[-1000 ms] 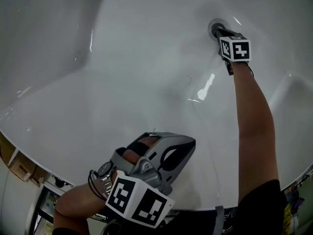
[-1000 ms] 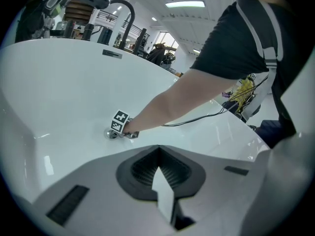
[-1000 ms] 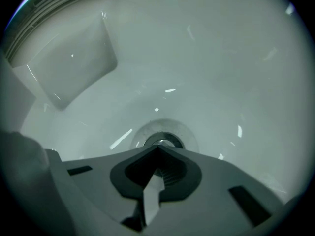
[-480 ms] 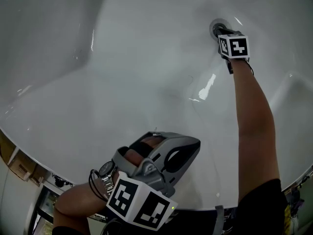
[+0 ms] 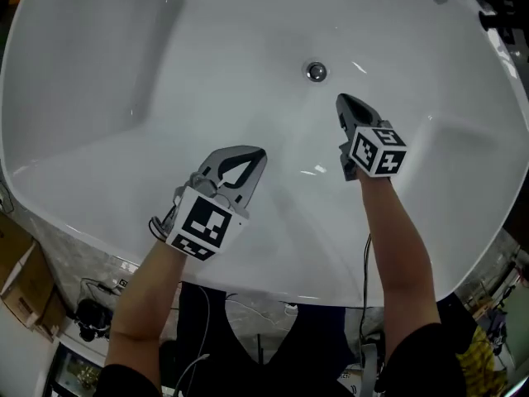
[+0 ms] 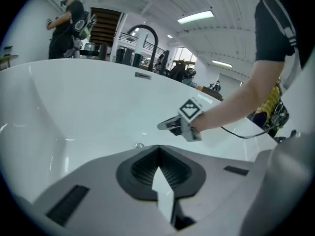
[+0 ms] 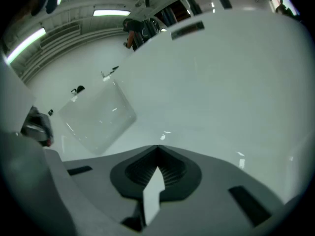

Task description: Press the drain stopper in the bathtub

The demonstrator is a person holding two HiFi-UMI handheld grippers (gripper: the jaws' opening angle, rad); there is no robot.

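The round chrome drain stopper [image 5: 315,72] sits in the floor of the white bathtub [image 5: 124,73]; in the left gripper view the drain stopper [image 6: 140,145] peeks just over the jaws. My right gripper [image 5: 342,100] hovers a short way below and right of the stopper, apart from it, jaws shut on nothing. My left gripper [image 5: 257,153] hangs over the tub's middle, further from the drain, also shut and empty. In the left gripper view the right gripper [image 6: 170,125] shows ahead. In the right gripper view the right gripper [image 7: 158,147] faces the bare tub wall [image 7: 221,97].
The tub's near rim [image 5: 273,292] runs under both forearms. A black arched faucet [image 6: 147,33] stands behind the far rim, with a person [image 6: 69,18] further back. Cardboard boxes [image 5: 21,275] and cables [image 5: 223,313] lie on the floor beside the tub.
The right gripper has lifted back from the drain stopper, which now shows uncovered. The left gripper has moved forward over the tub. The head view has pulled back and takes in the whole tub.
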